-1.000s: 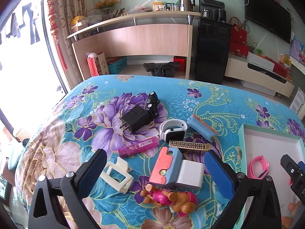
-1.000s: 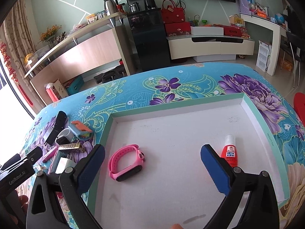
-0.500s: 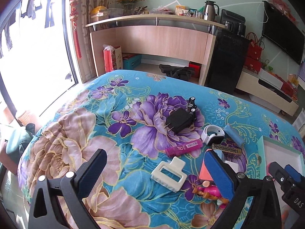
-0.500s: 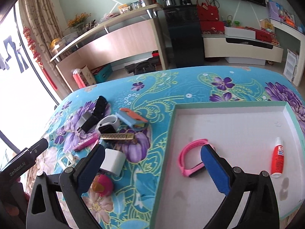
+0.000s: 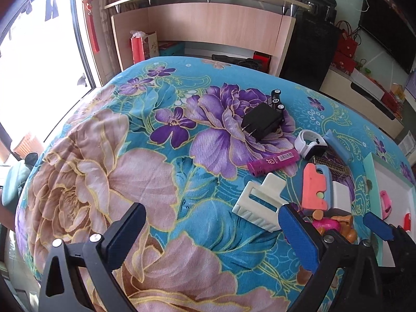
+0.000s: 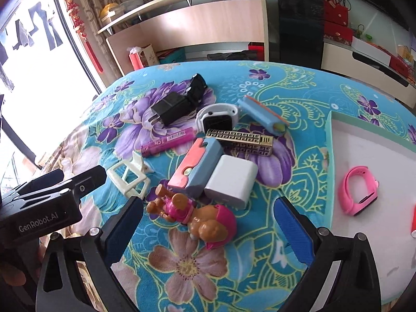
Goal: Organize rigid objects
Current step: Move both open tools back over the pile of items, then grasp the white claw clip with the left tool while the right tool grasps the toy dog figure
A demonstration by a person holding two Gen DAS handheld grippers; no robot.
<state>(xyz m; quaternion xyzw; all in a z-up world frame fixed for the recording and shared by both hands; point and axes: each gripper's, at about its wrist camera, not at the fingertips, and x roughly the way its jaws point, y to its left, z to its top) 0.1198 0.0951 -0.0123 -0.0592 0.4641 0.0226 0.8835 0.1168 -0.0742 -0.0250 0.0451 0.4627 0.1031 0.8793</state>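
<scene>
Loose items lie on a floral cloth: a brown and pink toy dog point(image 6: 197, 215), a white box point(image 6: 231, 180), a pink-blue case point(image 6: 195, 166), a gold patterned bar point(image 6: 239, 140), a white clip point(image 6: 128, 178), a magenta tube point(image 6: 167, 141), a white watch point(image 6: 217, 117), a black charger point(image 6: 170, 109). My right gripper point(image 6: 205, 231) is open and empty, just above the toy dog. My left gripper point(image 5: 213, 236) is open and empty, left of the white clip point(image 5: 260, 205). A white tray point(image 6: 369, 156) holds a pink wristband point(image 6: 360, 191).
A blue and orange tube point(image 6: 262, 114) and a small black toy car point(image 6: 196, 85) lie at the far side of the pile. A red-capped bottle point(image 6: 413, 221) shows at the tray's right edge. The cloth's rounded edge falls away at the left.
Both grippers have swung left. The right one left the tray and now hovers over the toy dog. The left one moved off the pile toward the bare cloth.
</scene>
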